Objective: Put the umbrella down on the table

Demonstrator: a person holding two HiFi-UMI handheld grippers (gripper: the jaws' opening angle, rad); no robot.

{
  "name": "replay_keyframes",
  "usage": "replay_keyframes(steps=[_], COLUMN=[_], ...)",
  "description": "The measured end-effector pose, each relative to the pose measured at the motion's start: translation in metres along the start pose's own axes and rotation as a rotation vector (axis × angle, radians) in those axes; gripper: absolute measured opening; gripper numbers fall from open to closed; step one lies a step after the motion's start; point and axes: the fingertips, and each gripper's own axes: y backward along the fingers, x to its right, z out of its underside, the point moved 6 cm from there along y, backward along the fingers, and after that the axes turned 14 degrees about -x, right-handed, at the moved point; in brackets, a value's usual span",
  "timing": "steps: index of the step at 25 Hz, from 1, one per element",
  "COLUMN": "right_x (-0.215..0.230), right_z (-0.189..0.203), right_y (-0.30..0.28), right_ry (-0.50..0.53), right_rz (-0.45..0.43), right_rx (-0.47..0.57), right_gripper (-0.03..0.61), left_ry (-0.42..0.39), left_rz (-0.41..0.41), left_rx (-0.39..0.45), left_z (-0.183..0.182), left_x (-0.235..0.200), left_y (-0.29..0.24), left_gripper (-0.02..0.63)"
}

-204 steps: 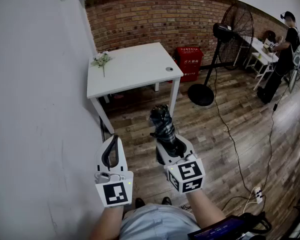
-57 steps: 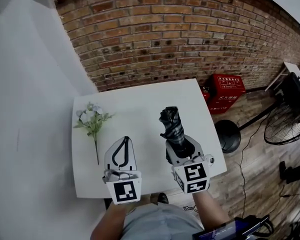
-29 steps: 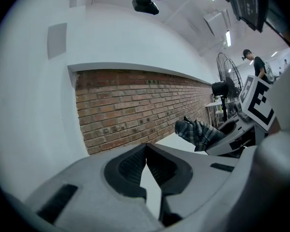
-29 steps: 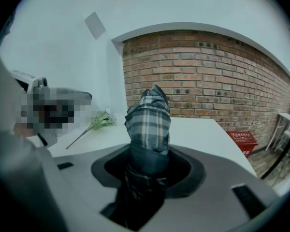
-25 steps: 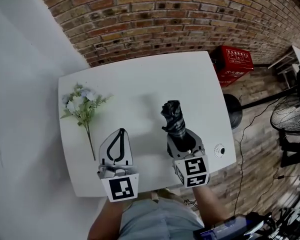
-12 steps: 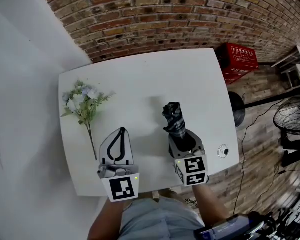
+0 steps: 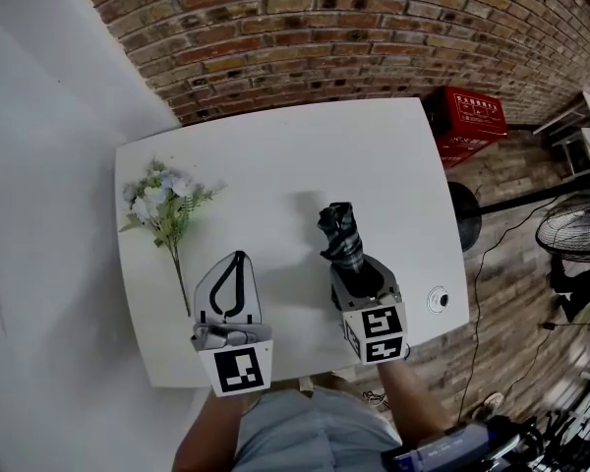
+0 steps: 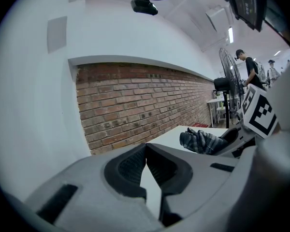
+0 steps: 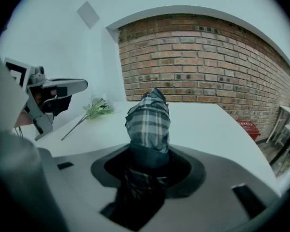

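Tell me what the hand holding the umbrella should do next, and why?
Probably lower the right gripper a little, until the umbrella lies on the white table. It is clamped on the folded umbrella, which sticks out over a bare part of the tabletop, well clear of the flowers, so nothing seems to be in the way. Letting go would come after that.

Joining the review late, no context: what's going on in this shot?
A person stands at a white table with a gripper in each hand. The right gripper is shut on a folded plaid umbrella, which sticks out from the jaws over the tabletop and has not been laid down. The left gripper is shut with nothing in it, beside the right one. A flower sprig lies near the table's left edge.
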Motion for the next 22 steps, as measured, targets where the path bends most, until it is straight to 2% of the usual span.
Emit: replay_keyframes(steps=[22], right_x=[0.006], right_z=[-0.001], right_y=[-0.012], right_ry=[-0.031], right_rz=[-0.013], right_rx=[-0.061], right_gripper=[0.195], left_ry=[0.019], left_rz=[-0.002], left_rx=[-0.007], left_z=[0.002], left_x=[-0.004], left_y=[-0.006], left_gripper=[0.009])
